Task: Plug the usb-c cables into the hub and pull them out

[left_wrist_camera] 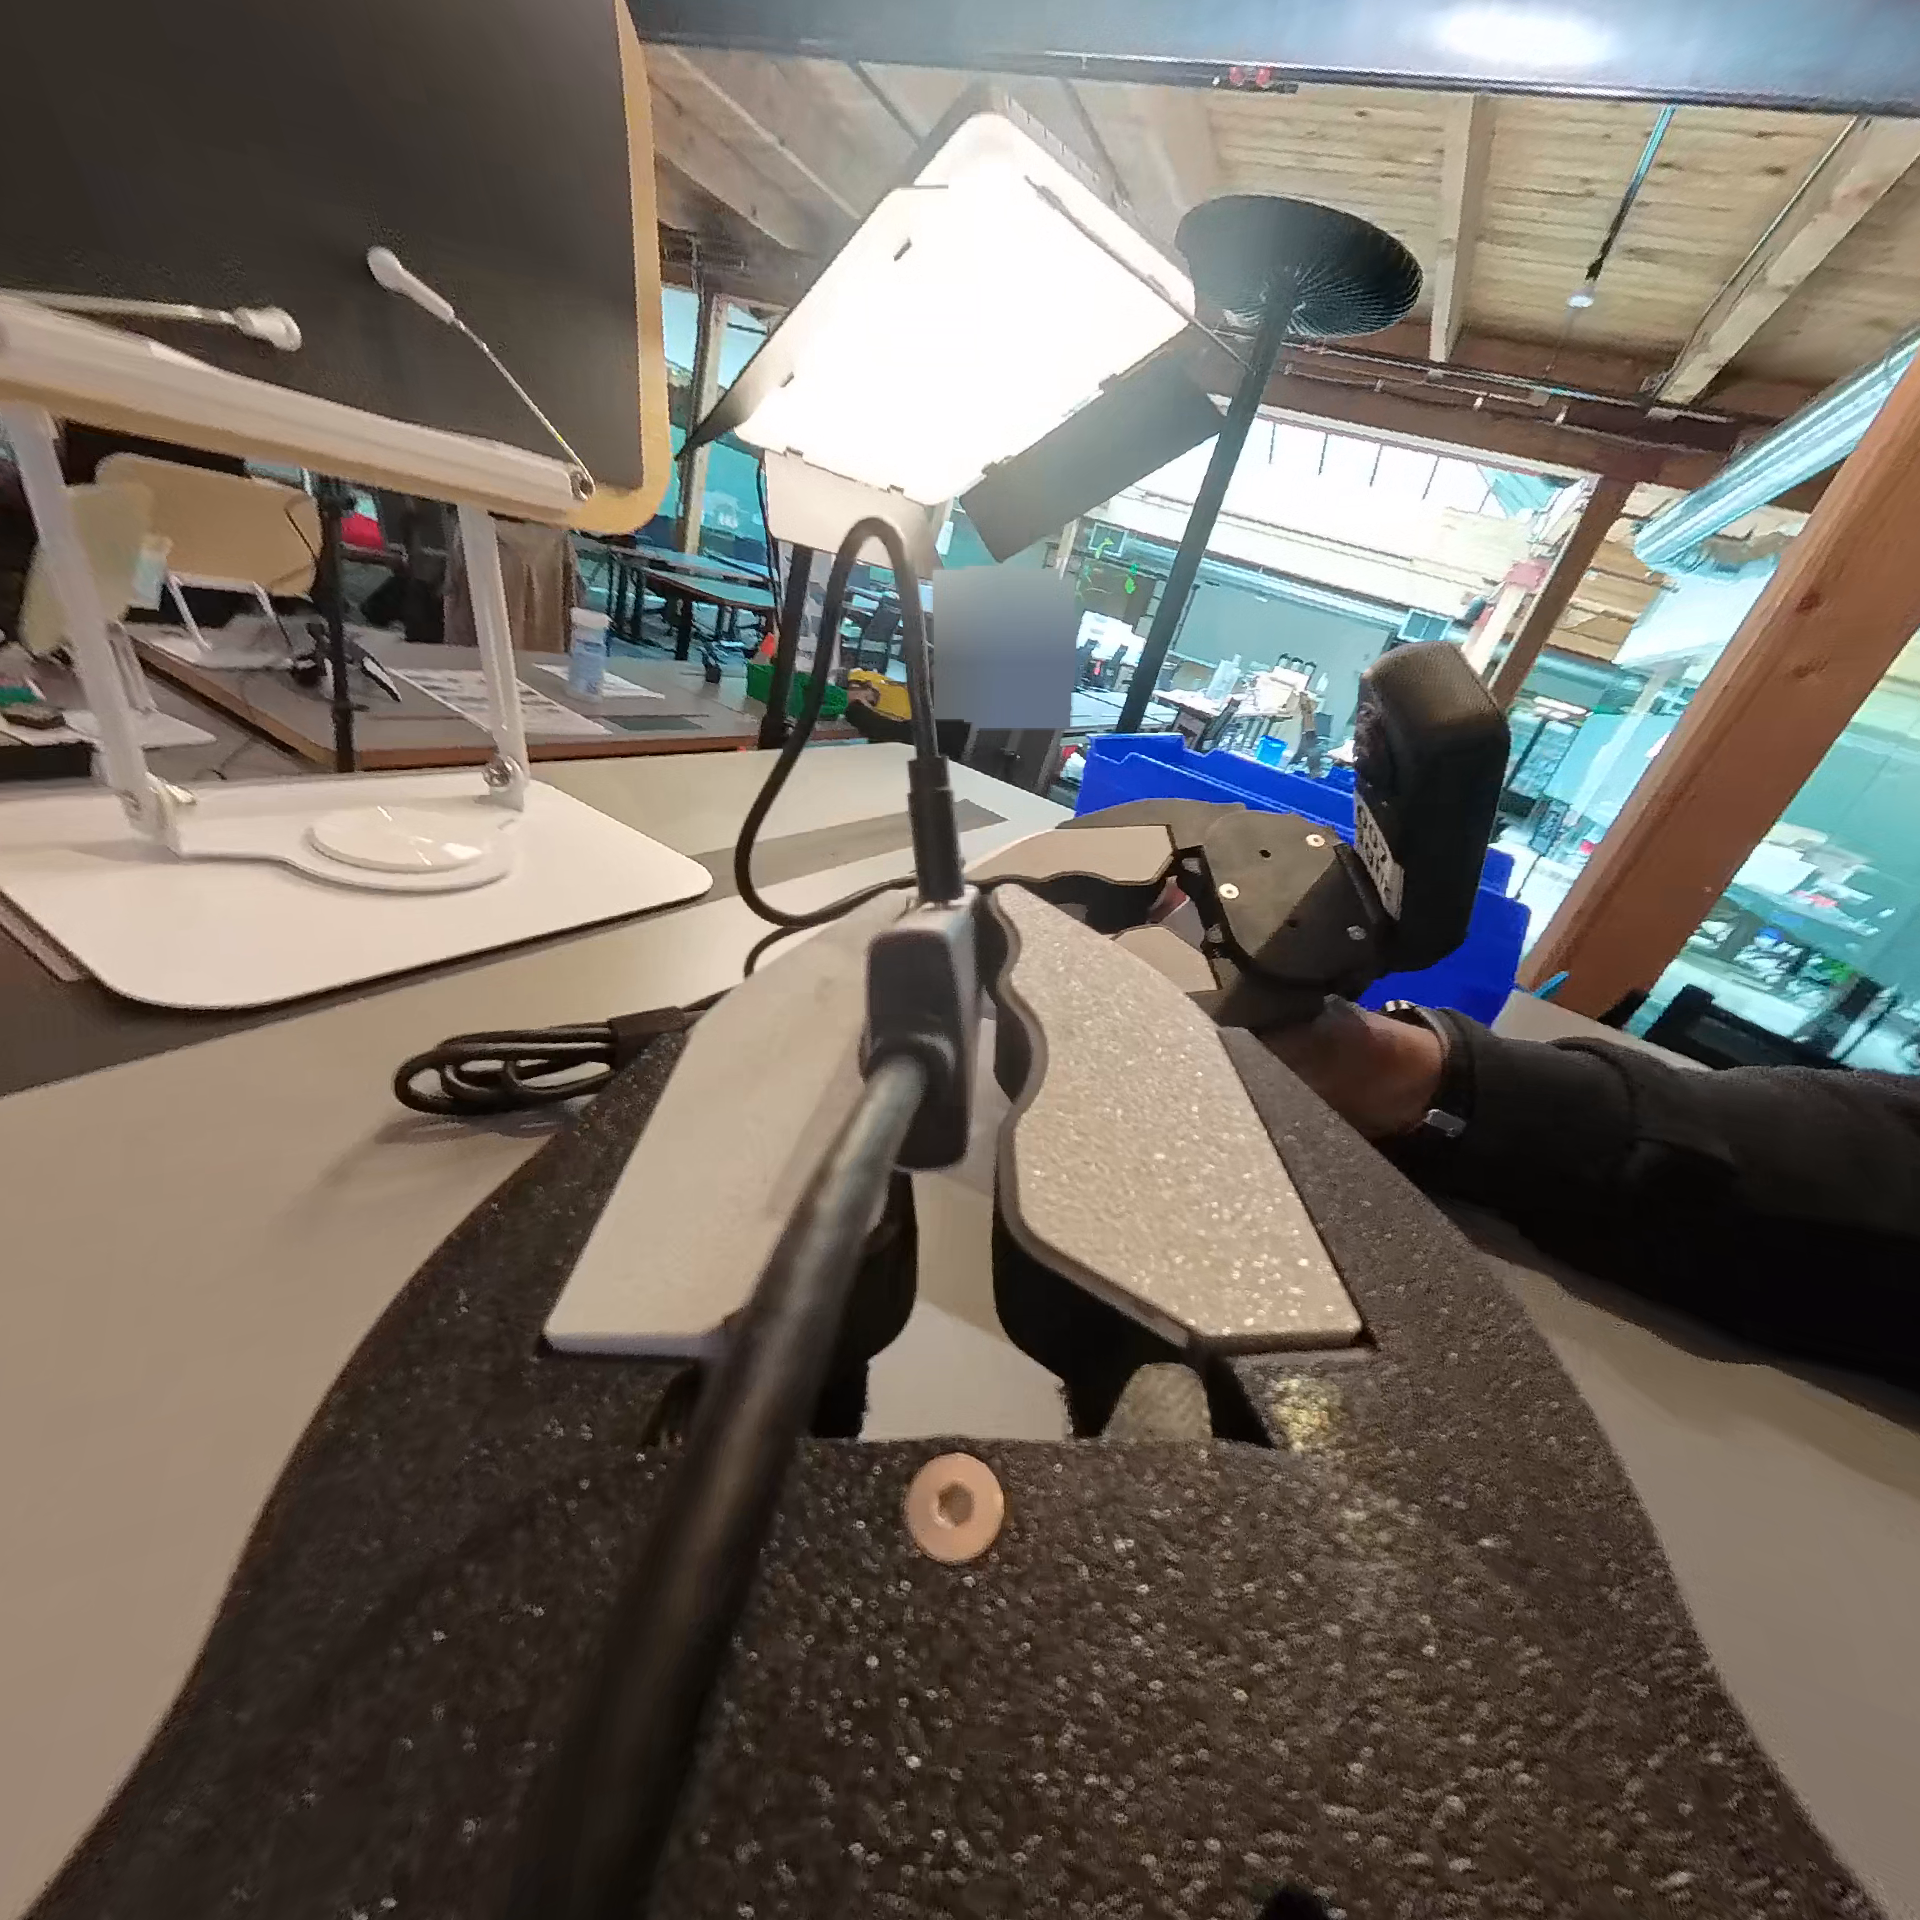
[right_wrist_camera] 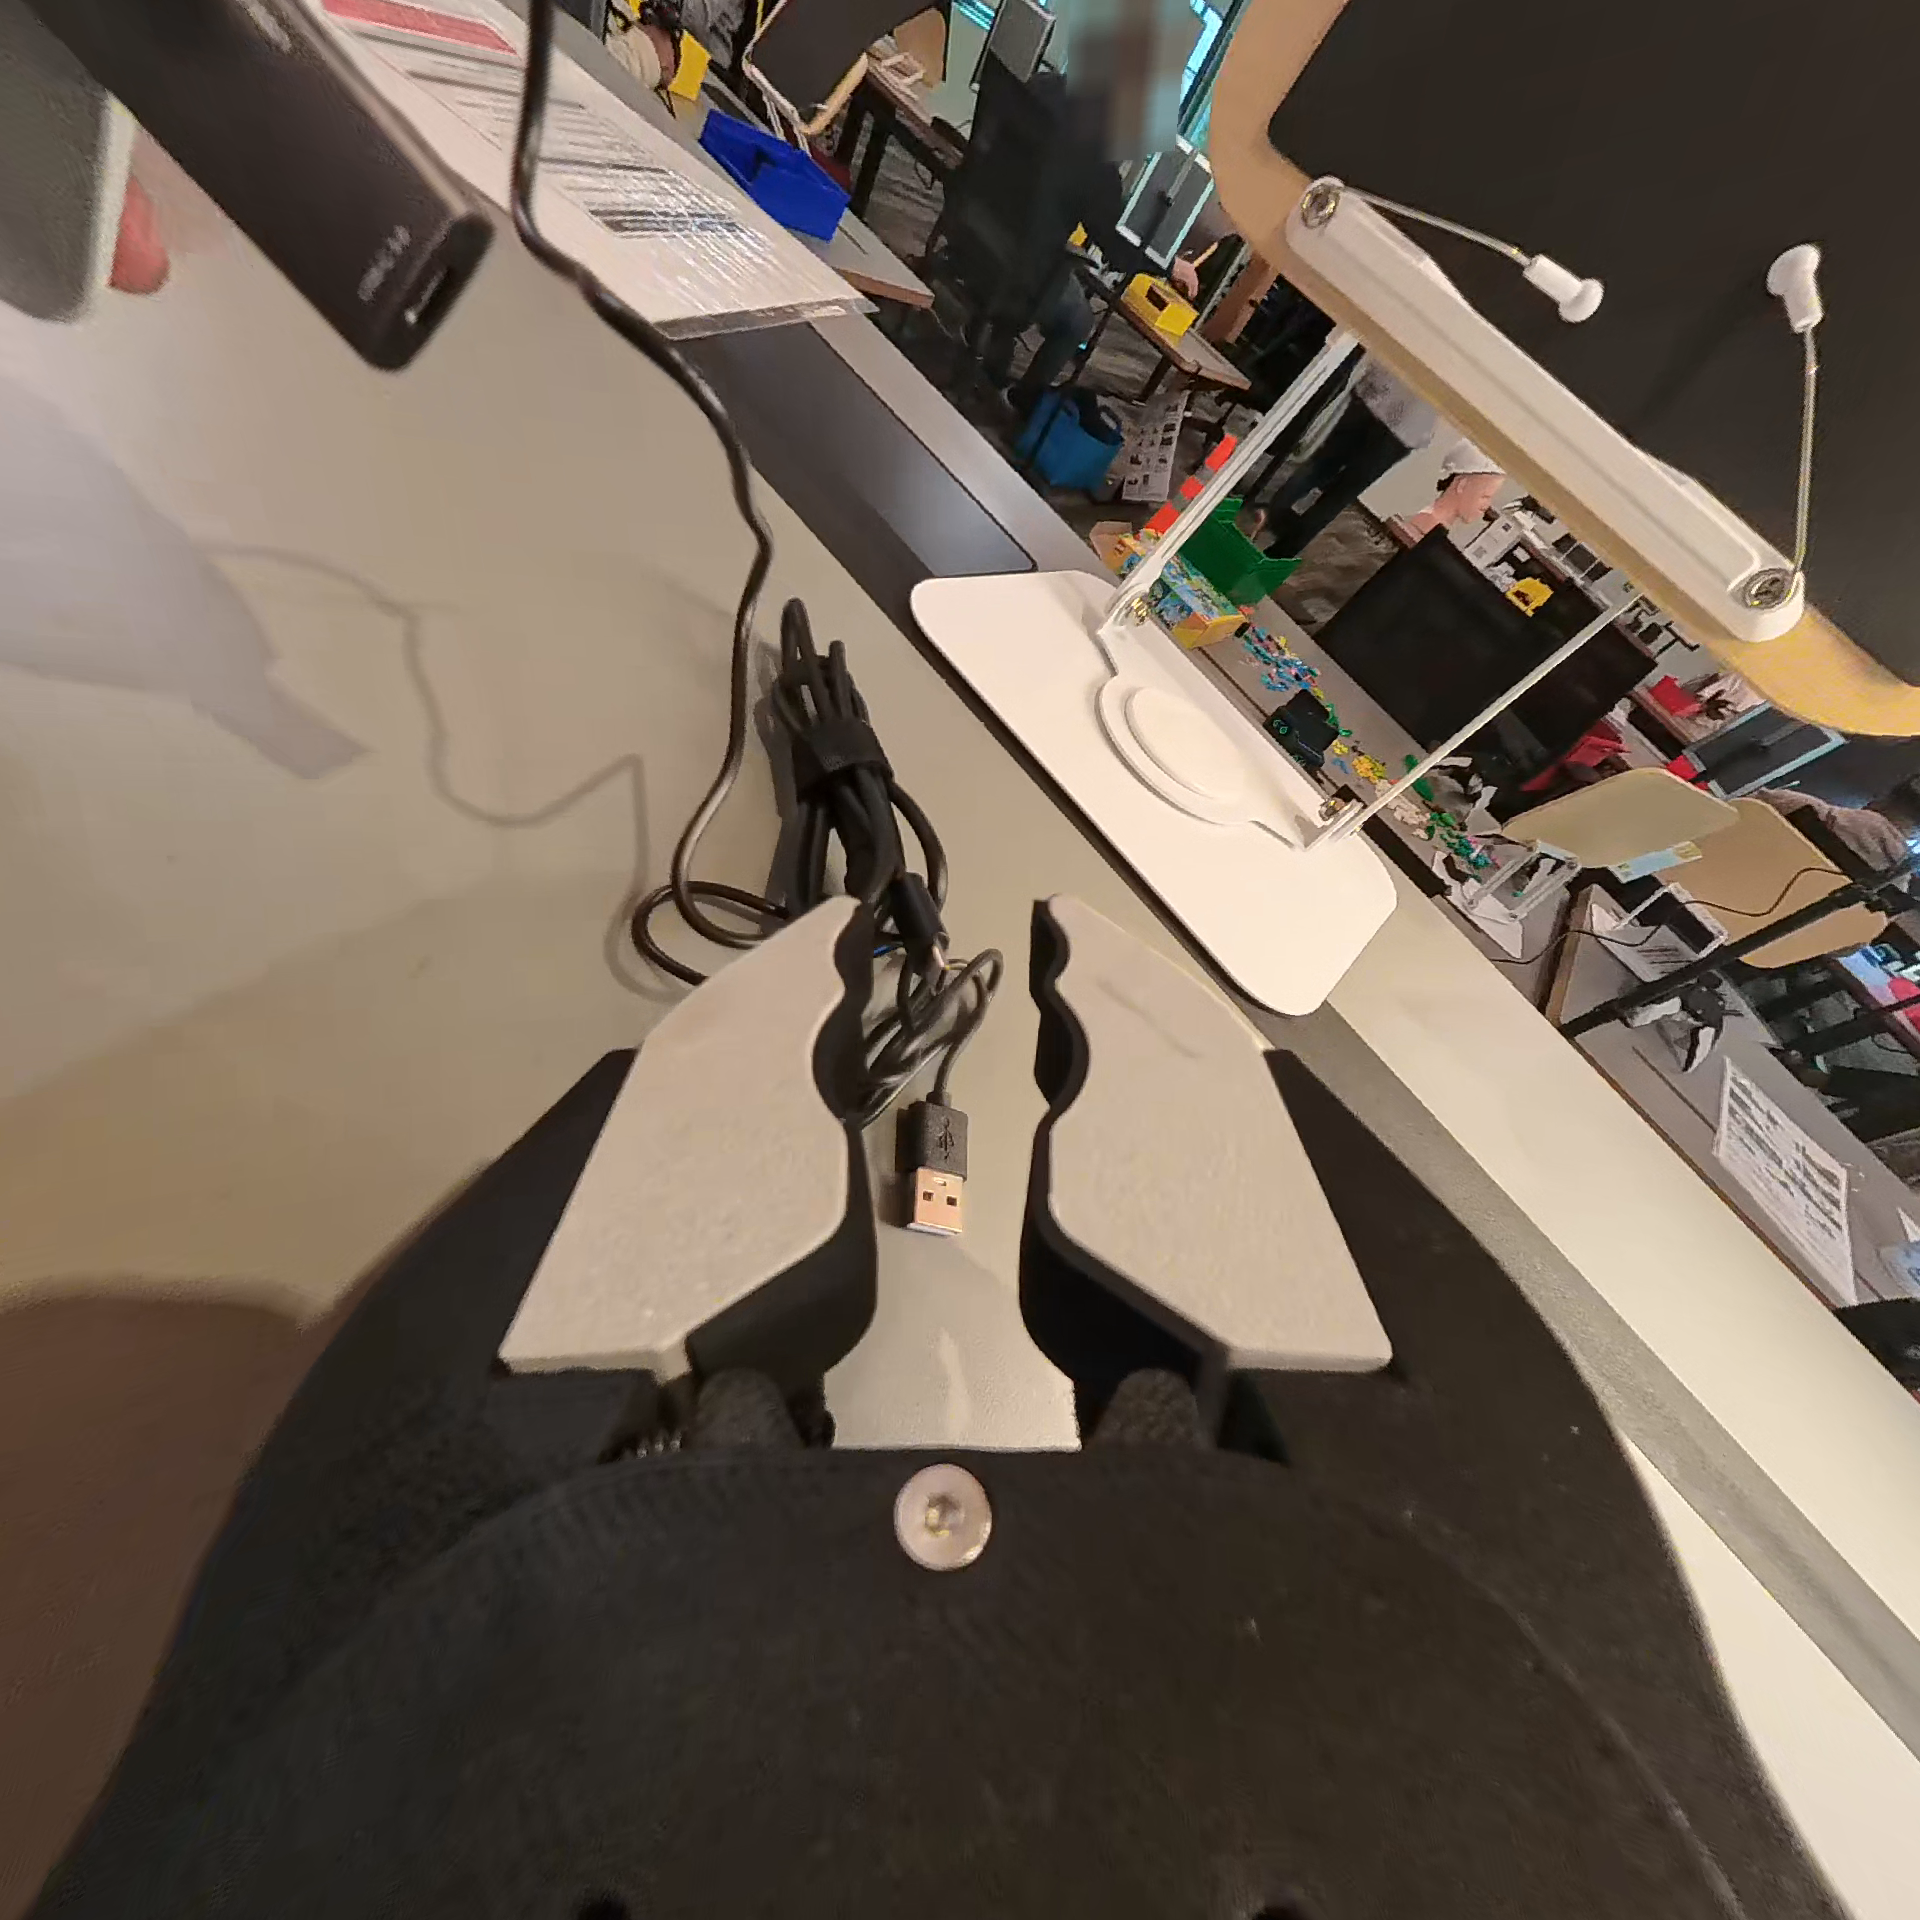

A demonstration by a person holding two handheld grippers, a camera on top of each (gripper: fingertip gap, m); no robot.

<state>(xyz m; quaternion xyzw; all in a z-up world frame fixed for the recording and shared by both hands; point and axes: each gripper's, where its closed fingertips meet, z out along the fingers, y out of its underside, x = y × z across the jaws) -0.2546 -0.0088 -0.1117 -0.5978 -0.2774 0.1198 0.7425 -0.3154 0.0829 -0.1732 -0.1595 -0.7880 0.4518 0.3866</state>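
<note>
The left gripper's (left_wrist_camera: 961,914) fingers clamp the grey hub (left_wrist_camera: 920,1039), a black USB-C cable (left_wrist_camera: 930,821) plugged in. Only the right wrist view shows the right gripper's (right_wrist_camera: 945,920) fingers apart over a USB-A plug (right_wrist_camera: 938,1179) on the bench (right_wrist_camera: 364,831).

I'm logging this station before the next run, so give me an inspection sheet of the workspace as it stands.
Surface: pale grey table, a dark strip along its far edge.
Job's things: dark hub clamped in the left tongs, one black cable plugged into its far end.
Clutter: white tablet stand on the table; printed sheet at the far edge.
Grippers: left tongs shut on the hub; right tongs open, hovering over a loose USB plug.
Cables: a tied black bundle lies on the table.
Surroundings: lit panel lamp, blue bins, other cluttered tables behind.
</note>
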